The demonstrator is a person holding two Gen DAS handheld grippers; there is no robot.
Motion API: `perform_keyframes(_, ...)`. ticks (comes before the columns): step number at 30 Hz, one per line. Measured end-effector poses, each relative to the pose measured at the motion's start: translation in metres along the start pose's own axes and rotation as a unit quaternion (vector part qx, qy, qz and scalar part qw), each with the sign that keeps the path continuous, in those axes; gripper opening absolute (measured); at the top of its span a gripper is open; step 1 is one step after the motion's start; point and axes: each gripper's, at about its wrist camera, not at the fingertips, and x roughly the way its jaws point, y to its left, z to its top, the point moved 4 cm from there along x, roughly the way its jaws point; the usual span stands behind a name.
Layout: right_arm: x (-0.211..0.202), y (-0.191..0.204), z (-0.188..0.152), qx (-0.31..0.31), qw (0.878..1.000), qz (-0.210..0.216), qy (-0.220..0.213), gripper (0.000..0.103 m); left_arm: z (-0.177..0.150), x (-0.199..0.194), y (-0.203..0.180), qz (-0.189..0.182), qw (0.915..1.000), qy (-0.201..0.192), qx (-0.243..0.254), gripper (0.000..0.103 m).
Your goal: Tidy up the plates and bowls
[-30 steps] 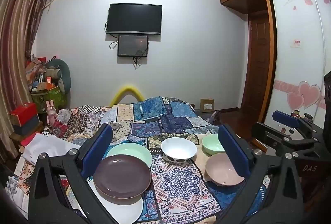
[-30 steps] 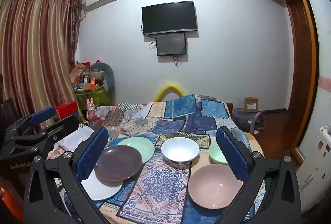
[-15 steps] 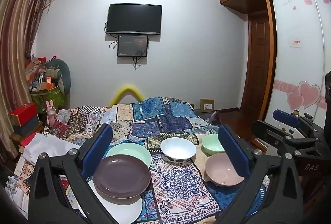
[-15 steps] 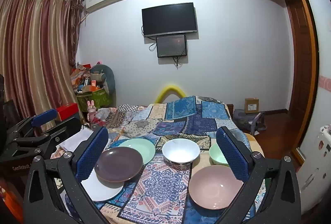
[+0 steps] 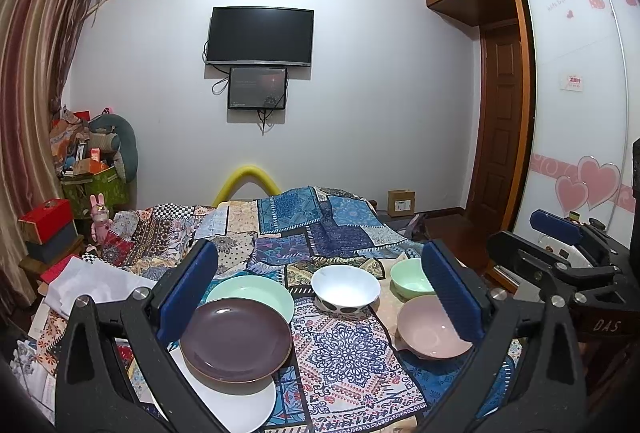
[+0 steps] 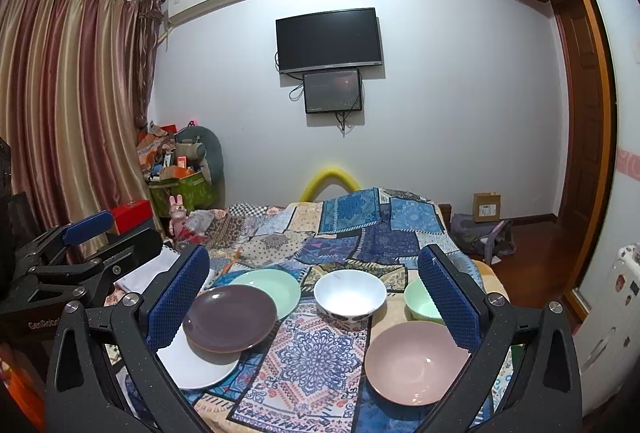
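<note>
On a patterned cloth, a brown plate (image 5: 236, 343) overlaps a white plate (image 5: 236, 405) and a mint green plate (image 5: 256, 295). A white bowl (image 5: 346, 287) stands in the middle, a small green bowl (image 5: 408, 275) and a pink bowl (image 5: 428, 333) to the right. The same dishes show in the right wrist view: brown plate (image 6: 230, 317), white plate (image 6: 196, 365), green plate (image 6: 272, 287), white bowl (image 6: 350, 293), green bowl (image 6: 422, 299), pink bowl (image 6: 412, 361). My left gripper (image 5: 320, 297) and right gripper (image 6: 316, 301) are open, empty, above the near edge.
The patchwork-covered table (image 5: 304, 233) stretches toward the back wall. A pile of clutter and boxes (image 5: 92, 169) stands at the left, white papers (image 5: 88, 281) lie on the table's left edge. A wardrobe (image 5: 576, 153) and door are at the right.
Both grippers have drifted very slightly; the dishes sit a touch lower in the right wrist view. Nothing was touched or moved.
</note>
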Motion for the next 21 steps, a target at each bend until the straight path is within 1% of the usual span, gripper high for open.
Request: perform_keyframes(21,-0.0005,0.0002,-0.0024,0.001,1.0,-0.001,-0.001,0.103,-0.0004,-0.0001,0.0015,0.004,1.0,0.002,-0.002,0.103)
